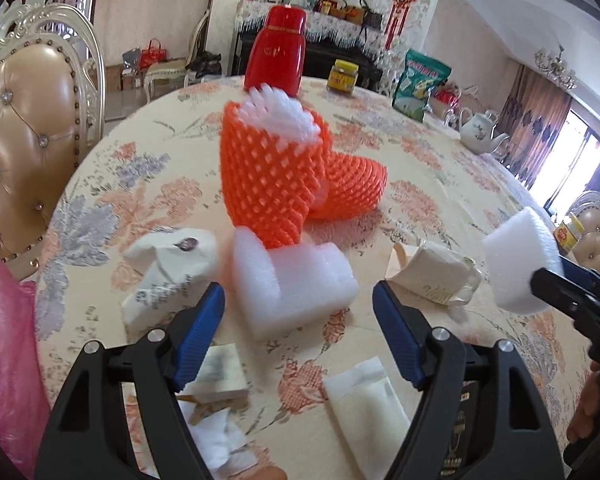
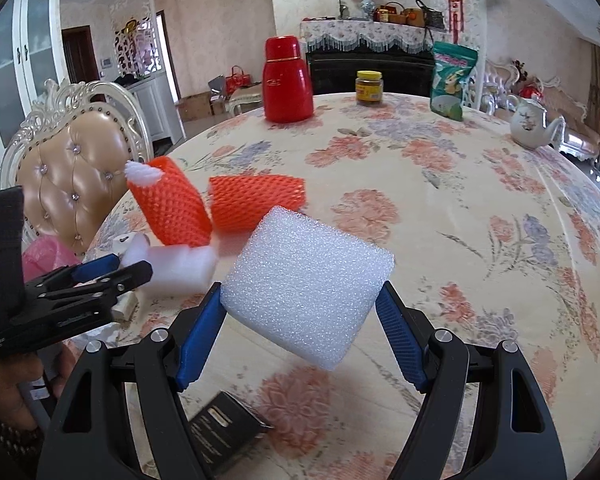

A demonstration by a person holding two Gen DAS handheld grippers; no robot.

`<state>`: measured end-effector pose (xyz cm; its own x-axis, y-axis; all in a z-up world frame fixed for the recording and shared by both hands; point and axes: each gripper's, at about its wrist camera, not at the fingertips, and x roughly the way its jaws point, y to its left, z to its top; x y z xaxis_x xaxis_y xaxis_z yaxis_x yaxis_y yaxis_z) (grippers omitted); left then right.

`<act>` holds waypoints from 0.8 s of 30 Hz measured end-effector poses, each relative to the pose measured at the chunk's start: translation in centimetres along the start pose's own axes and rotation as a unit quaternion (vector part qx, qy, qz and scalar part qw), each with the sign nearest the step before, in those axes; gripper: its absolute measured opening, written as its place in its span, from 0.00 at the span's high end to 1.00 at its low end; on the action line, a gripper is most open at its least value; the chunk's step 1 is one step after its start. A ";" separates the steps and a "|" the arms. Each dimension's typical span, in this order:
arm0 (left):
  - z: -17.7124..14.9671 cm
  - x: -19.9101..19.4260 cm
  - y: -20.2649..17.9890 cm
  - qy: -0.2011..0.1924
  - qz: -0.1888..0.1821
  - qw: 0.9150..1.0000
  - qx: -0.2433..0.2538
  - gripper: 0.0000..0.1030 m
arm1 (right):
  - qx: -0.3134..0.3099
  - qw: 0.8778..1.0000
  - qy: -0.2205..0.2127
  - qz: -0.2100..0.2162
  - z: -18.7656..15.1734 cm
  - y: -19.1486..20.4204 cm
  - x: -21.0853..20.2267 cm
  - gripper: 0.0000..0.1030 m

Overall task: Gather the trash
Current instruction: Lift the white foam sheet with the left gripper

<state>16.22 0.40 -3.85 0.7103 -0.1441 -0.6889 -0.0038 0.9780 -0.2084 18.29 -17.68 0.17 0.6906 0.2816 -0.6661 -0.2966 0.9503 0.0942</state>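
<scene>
**Foam Scraps Gathered From a Floral Tabletop**

Here, the right claw (image 2: 300, 320) grips a white foam block (image 2: 308, 284) by its two side faces, lifted clear of the tabletop (image 2: 460, 208). The left claw (image 1: 298, 328) stands released and empty, its jaws spread before an L-shaped foam piece (image 1: 300, 296) lying on the cloth, with orange foam netting (image 1: 272, 176) resting against its far side. Crumpled paper wrappers (image 1: 168, 268) lie just beside. Such foam looks featherlight, soft and springy; a gentle squeeze across the flat sides should hold it, while the netting would likely crush anywhere.
</scene>
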 end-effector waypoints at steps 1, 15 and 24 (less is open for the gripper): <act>0.1 0.5 -0.2 0.007 0.003 1.000 -0.001 0.28 | 0.001 1.000 -0.001 -0.001 -0.1 -0.3 -0.1 0.30; 0.3 4.3 -0.4 0.053 0.051 0.997 -0.016 0.36 | 0.009 1.000 -0.002 -0.001 -0.7 -2.0 -0.4 0.30; 0.0 1.7 -1.1 0.032 0.030 0.999 0.005 0.39 | 0.010 1.000 -0.005 0.000 -0.8 -1.8 -0.7 0.30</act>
<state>17.42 -0.93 -4.79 0.6629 -0.0934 -0.7429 -0.0381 0.9867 -0.1580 17.86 -19.71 -0.16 0.6980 0.2823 -0.6581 -0.2830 0.9529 0.1087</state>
